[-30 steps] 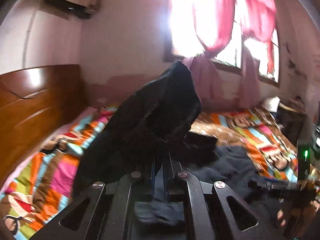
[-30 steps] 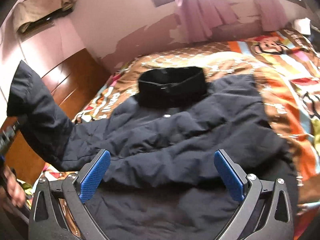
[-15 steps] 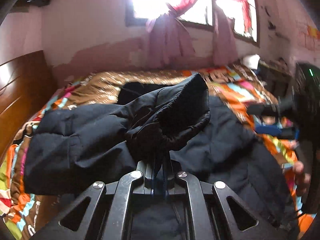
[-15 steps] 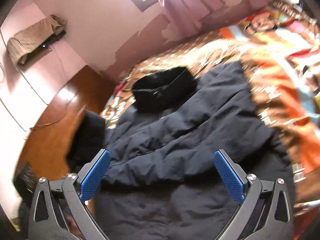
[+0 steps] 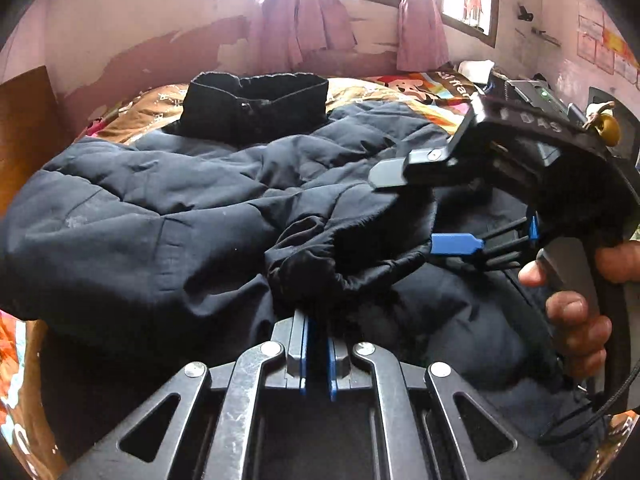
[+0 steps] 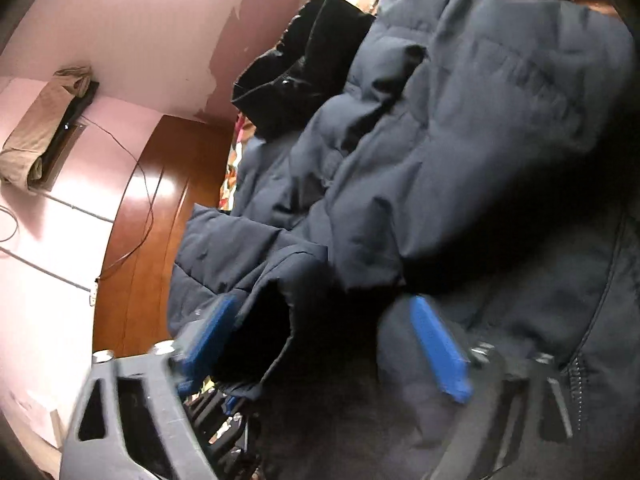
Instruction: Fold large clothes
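Dark padded jacket (image 5: pixel 168 216) spread flat across middle of bed (image 5: pixel 152 108), collar (image 5: pixel 256 104) toward far edge by window wall, hem toward near edge; long axis thus near-to-far, sleeves folded in across chest. Left gripper (image 5: pixel 317 340) clamped tight on sleeve cuff (image 5: pixel 344 256), cuff draped over jacket's front, approx. centre. Right gripper (image 6: pixel 320 344) beside it, jaws closing, cuff opening between blue pads but not yet pinched; held by a hand (image 5: pixel 576 304) at right. Risks, judged: pads closing on one fabric layer only, so cuff slips when pulled; slick shell + thick padding letting sleeve spring back open once released; both tools close together, so possible knock w/ each other, dragging fold crooked vs. long axis.
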A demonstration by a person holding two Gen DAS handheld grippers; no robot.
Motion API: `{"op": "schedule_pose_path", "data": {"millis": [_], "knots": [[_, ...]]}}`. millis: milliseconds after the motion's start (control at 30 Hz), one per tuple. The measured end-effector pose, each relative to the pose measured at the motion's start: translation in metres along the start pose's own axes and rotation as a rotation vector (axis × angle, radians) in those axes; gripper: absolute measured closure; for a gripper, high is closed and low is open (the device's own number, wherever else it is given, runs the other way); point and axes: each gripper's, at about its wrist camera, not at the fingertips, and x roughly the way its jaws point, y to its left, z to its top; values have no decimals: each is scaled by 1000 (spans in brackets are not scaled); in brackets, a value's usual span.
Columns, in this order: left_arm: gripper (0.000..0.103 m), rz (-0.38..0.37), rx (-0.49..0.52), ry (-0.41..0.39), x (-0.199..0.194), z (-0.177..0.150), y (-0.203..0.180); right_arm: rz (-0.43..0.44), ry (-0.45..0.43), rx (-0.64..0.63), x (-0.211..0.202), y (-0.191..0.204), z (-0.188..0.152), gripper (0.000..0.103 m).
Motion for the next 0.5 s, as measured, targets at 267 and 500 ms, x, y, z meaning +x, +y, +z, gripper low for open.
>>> {"op": "schedule_pose_path", "data": {"millis": [267,500], "knots": [[74,-26,27,86,-3,-8,-7,17,17,46,11,2,-7,82],[16,-49,-84,-10,-56,-39,5,-81,23,-75,1,27,-6,97]]}}
